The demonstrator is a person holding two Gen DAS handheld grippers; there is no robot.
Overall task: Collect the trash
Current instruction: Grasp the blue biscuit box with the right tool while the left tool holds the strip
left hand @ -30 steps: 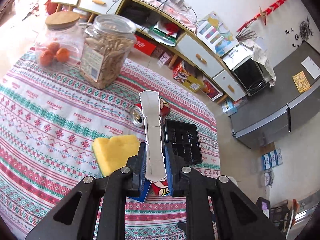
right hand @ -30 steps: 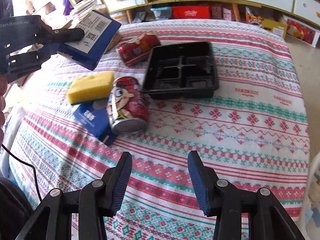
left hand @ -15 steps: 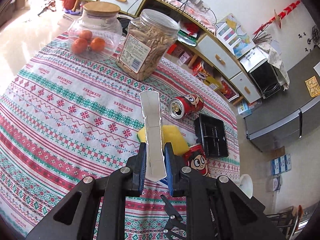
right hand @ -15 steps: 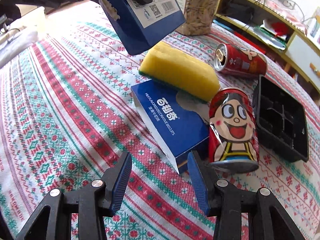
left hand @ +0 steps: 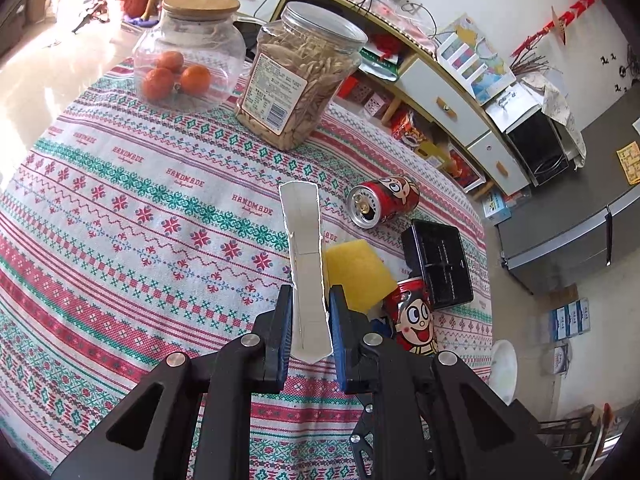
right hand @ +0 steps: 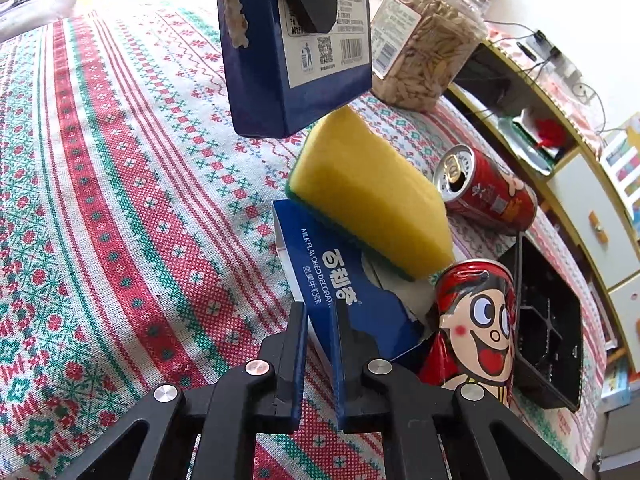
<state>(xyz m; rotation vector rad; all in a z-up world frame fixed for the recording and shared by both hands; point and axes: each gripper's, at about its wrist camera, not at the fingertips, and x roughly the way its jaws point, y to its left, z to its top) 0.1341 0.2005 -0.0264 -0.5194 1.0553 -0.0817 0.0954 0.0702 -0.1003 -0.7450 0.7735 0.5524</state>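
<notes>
My left gripper is shut on a torn blue biscuit box, seen edge-on and held above the table; the right wrist view shows that box hanging in the air. My right gripper is shut on the near edge of a second blue biscuit box that lies on the tablecloth. A yellow sponge rests on that box. One red can stands beside it, another red can lies behind. A black plastic tray is at the right.
A jar of seeds and a glass jar with oranges stand at the far side of the round table. The table's edge drops off at the right, with cabinets and floor beyond.
My right gripper has moved in to the lying blue box and closed on its edge. My left gripper has carried its box up and back, away from the trash pile.
</notes>
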